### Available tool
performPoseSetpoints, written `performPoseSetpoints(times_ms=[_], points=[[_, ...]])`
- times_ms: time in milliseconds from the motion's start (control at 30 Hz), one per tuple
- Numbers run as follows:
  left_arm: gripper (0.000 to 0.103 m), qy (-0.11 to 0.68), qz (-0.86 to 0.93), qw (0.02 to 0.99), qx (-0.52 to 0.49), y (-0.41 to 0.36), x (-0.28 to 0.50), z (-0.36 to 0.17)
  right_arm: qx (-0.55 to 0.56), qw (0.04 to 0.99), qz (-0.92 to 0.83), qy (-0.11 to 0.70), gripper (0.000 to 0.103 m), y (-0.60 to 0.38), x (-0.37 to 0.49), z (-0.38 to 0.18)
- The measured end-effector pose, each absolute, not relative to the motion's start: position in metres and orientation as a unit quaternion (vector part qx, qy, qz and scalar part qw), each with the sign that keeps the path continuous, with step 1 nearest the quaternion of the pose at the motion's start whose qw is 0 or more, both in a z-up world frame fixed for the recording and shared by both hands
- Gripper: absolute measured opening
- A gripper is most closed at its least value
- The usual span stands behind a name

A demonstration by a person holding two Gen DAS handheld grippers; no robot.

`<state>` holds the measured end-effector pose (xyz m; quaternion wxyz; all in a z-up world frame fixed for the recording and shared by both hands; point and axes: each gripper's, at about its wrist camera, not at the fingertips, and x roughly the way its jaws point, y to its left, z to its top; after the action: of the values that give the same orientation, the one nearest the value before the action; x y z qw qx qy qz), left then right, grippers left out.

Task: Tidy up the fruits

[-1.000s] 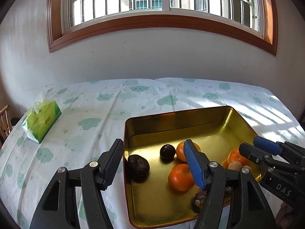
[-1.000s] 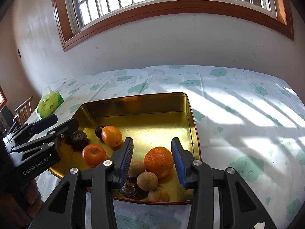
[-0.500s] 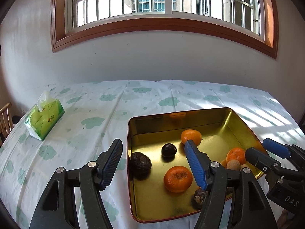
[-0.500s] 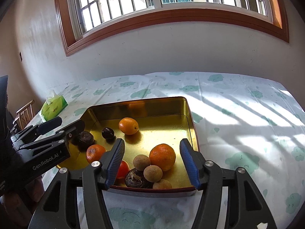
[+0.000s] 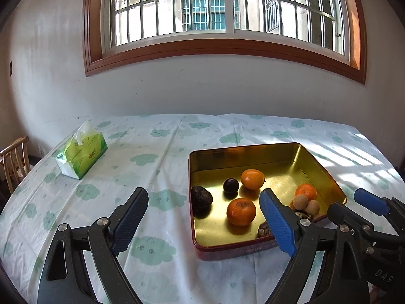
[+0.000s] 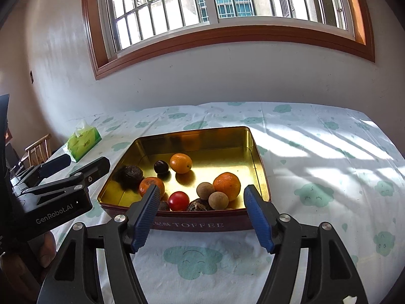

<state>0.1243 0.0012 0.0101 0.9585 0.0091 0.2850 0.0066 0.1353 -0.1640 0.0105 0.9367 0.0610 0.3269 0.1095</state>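
A gold tin tray [image 5: 326, 171] [image 6: 258, 157] holds the fruit: three oranges [image 5: 241, 211] [image 6: 226, 186], a dark plum [image 5: 230, 185] [image 6: 161, 167], wrinkled dark passion fruits [image 5: 201, 198] [image 6: 132, 173], a red tomato [image 6: 179, 200] and brown longans [image 6: 205, 190]. My left gripper [image 5: 205, 221] is open and empty, held near the tray's front left corner. My right gripper [image 6: 202, 211] is open and empty, in front of the tray's near wall; it also shows in the left wrist view [image 5: 354, 205].
A green tissue pack [image 5: 81, 150] [image 6: 83, 143] lies at the table's far left. A wooden chair [image 5: 12, 162] stands past the left edge. The cloud-print cloth [image 6: 329, 164] covers the table, which ends at the wall under the window.
Both grippers have pulled back from the tray toward the near edge. The right gripper's jaws have opened wider. The fruit lies as before.
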Motion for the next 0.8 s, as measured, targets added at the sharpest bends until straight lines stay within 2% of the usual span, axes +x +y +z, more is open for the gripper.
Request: performPoseSetpoints(times_ms=[167, 367, 800], points=[[0.090, 0.277, -0.004, 0.961, 0.000, 0.008, 0.100, 0.018, 0.060, 0.940, 0.108, 0.317, 0.069, -0.161, 0.114, 0.019], [0.099, 0.251, -0.014, 0.968, 0.011, 0.007, 0.070, 0.033, 0.044, 0.948, 0.103, 0.299, 0.075, -0.153, 0.090, 0.030], [0.099, 0.230, -0.014, 0.973, 0.005, 0.015, 0.031, 0.053, 0.046, 0.962, 0.077, 0.259, 0.086, -0.154, 0.051, 0.049]])
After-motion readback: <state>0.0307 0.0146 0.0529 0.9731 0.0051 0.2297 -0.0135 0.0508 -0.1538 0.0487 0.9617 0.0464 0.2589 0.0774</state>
